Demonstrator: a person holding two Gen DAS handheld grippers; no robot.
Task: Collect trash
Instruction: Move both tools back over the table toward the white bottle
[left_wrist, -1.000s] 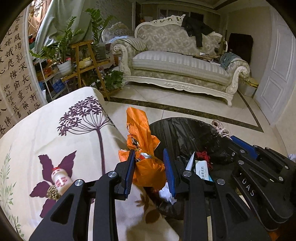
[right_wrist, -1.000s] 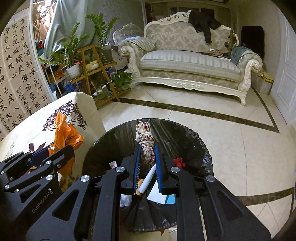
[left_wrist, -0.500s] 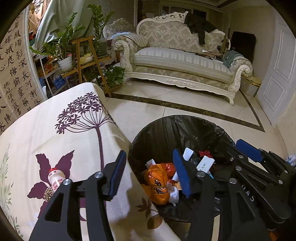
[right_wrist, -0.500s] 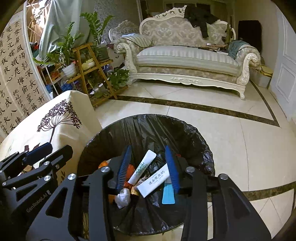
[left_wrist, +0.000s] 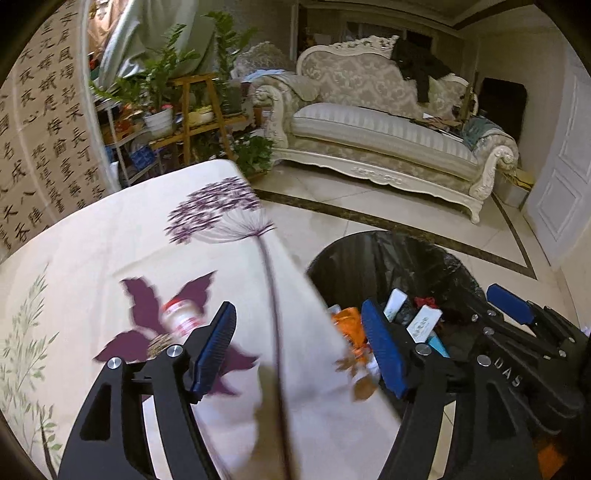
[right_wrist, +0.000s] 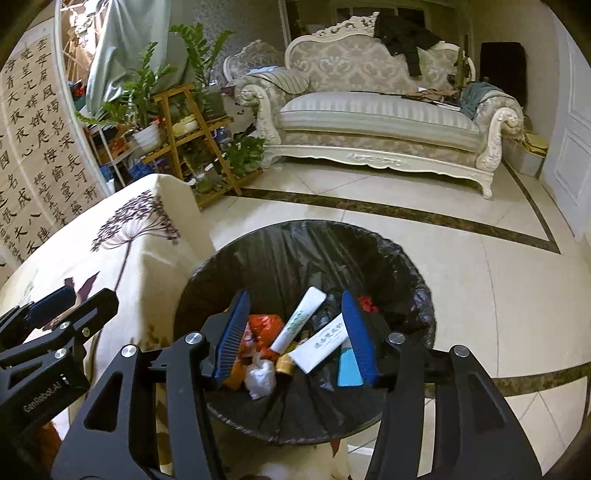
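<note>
A black-lined trash bin (right_wrist: 399, 266) stands on the floor beside the table. Inside lie an orange bag (right_wrist: 264, 326), white tubes (right_wrist: 301, 319) and a crumpled tissue (right_wrist: 260, 376). My right gripper (right_wrist: 293, 332) hovers over the bin, its jaws opening with nothing between them. My left gripper (left_wrist: 301, 345) hangs over the table's edge, jaws opening and empty. Left of its left finger, a small white bottle with a red label (left_wrist: 179, 317) lies on the flowered tablecloth (left_wrist: 110, 243). The bin (left_wrist: 391, 258) and orange bag (left_wrist: 345, 323) also show in the left wrist view.
A cream sofa (right_wrist: 376, 118) stands across the tiled floor (right_wrist: 498, 280). A wooden plant stand with potted plants (right_wrist: 177, 122) is at the back left, next to a calligraphy screen (right_wrist: 33, 147). A white door (left_wrist: 569, 162) is on the right.
The left gripper let go of the orange bag and the right gripper let go of a braided bundle; the bag now lies in the bin. The left gripper moved left over the table.
</note>
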